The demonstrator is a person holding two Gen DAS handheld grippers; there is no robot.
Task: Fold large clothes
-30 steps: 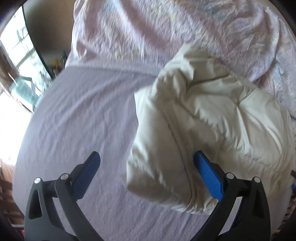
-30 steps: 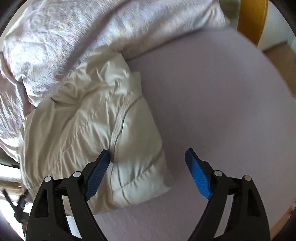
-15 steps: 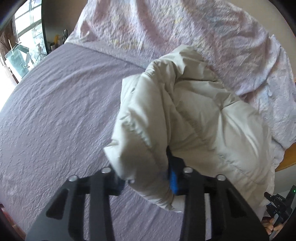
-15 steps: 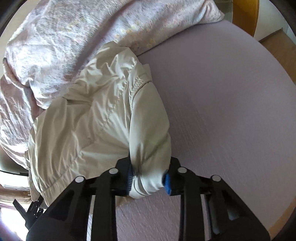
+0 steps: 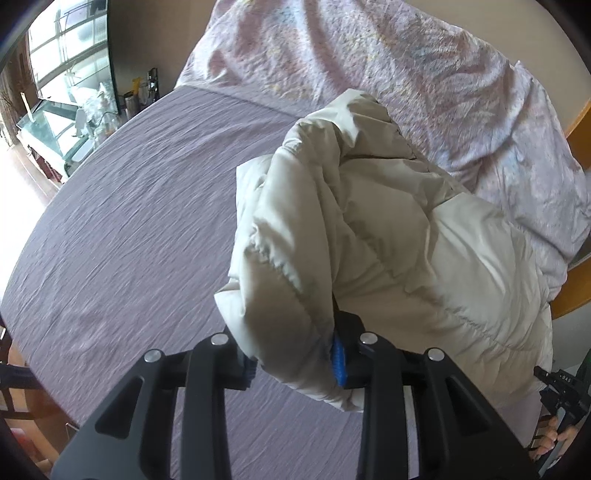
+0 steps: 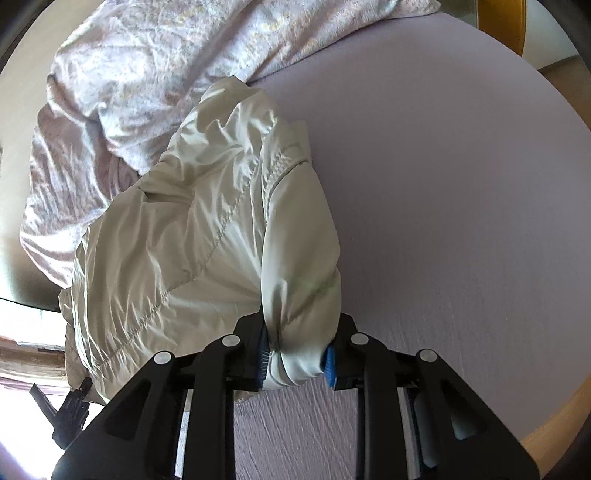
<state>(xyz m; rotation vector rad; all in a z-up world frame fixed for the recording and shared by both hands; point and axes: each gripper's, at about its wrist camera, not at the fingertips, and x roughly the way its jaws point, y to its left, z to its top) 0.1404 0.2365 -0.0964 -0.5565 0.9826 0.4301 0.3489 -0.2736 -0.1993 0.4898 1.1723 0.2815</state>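
Observation:
A cream puffy jacket (image 5: 388,229) lies bunched on a lilac bed sheet (image 5: 129,221). My left gripper (image 5: 295,360) is shut on the jacket's near left corner and holds it raised off the sheet. In the right wrist view the same jacket (image 6: 192,236) hangs from my right gripper (image 6: 295,360), which is shut on the near right corner. The jacket's far end rests against a crumpled floral duvet (image 5: 406,62). The blue pads (image 6: 330,363) are mostly hidden by fabric.
The duvet (image 6: 147,66) is piled along the far side of the bed. A wooden bed frame (image 6: 502,22) edges the mattress. A window and a cluttered shelf (image 5: 74,96) stand at the far left. The other gripper's handle (image 5: 561,391) shows at lower right.
Both grippers went from open beside the jacket to shut on its near corners. The jacket's near edge has since risen off the sheet.

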